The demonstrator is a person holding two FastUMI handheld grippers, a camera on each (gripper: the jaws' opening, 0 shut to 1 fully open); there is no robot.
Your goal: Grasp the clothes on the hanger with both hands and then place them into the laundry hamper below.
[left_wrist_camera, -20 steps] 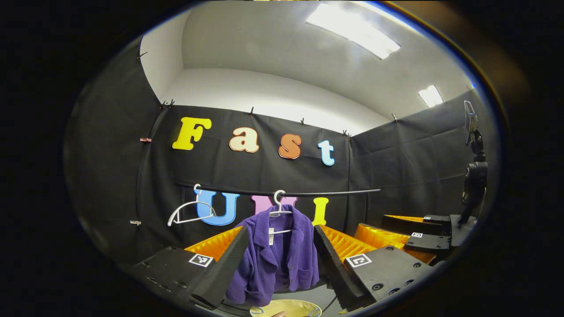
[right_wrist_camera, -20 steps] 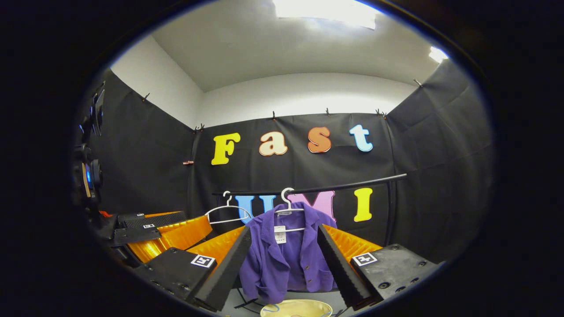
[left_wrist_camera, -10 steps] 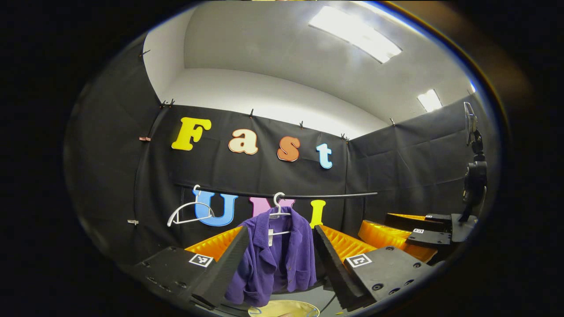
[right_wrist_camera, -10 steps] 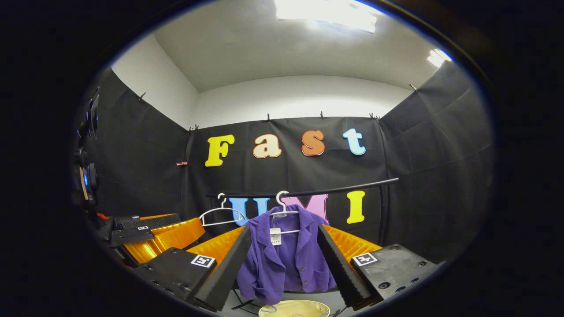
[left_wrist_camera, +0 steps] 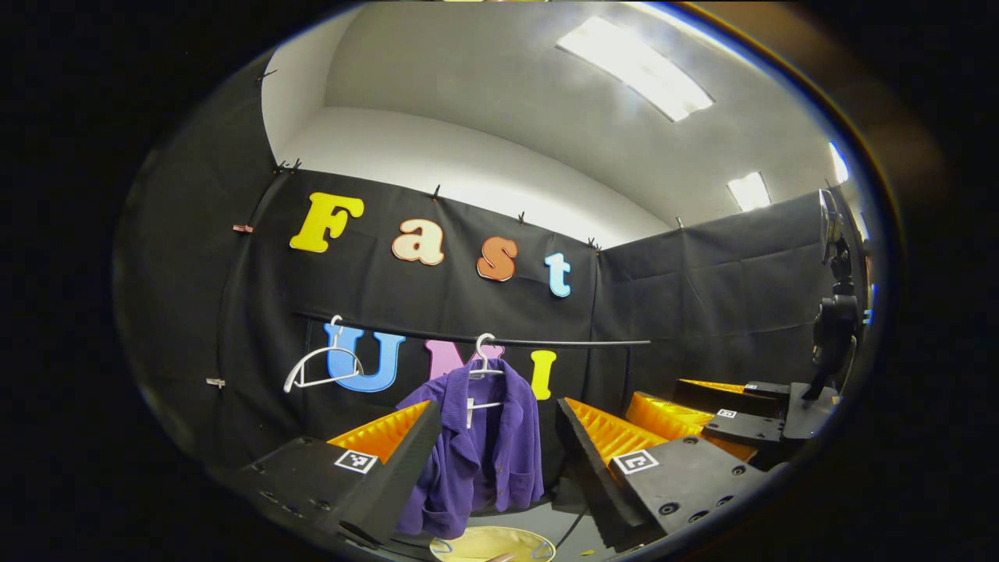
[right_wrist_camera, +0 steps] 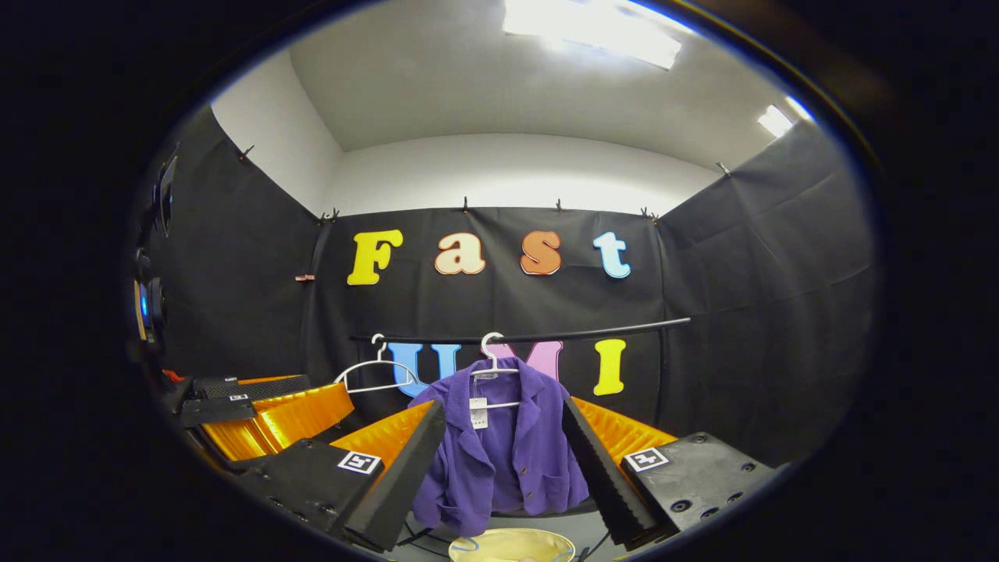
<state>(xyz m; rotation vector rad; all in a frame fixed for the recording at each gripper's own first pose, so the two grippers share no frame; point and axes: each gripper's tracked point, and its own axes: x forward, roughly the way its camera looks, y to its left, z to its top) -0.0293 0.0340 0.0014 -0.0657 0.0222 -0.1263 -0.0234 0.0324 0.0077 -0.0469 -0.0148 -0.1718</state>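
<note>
A purple jacket (left_wrist_camera: 478, 449) (right_wrist_camera: 503, 457) hangs on a white hanger (left_wrist_camera: 485, 361) (right_wrist_camera: 492, 355) from a black rail (left_wrist_camera: 562, 342) (right_wrist_camera: 593, 332). Below it shows the pale yellow rim of the laundry hamper (left_wrist_camera: 492, 544) (right_wrist_camera: 511, 544). My left gripper (left_wrist_camera: 496, 409) is open, and the jacket shows farther off between its fingers, untouched. My right gripper (right_wrist_camera: 503, 410) is open too, framing the jacket at a distance. In the left gripper view the right gripper (left_wrist_camera: 726, 410) sits to the right; in the right gripper view the left gripper (right_wrist_camera: 261, 406) sits to the left.
An empty white hanger (left_wrist_camera: 316, 373) (right_wrist_camera: 373, 375) hangs on the rail left of the jacket. A camera on a stand (left_wrist_camera: 833, 320) rises at the right edge of the left gripper view. Black cloth walls close the booth on three sides.
Both views have drifted a little, so the jacket and rail sit slightly further left in each. Both grippers stay open and nothing has been taken hold of.
</note>
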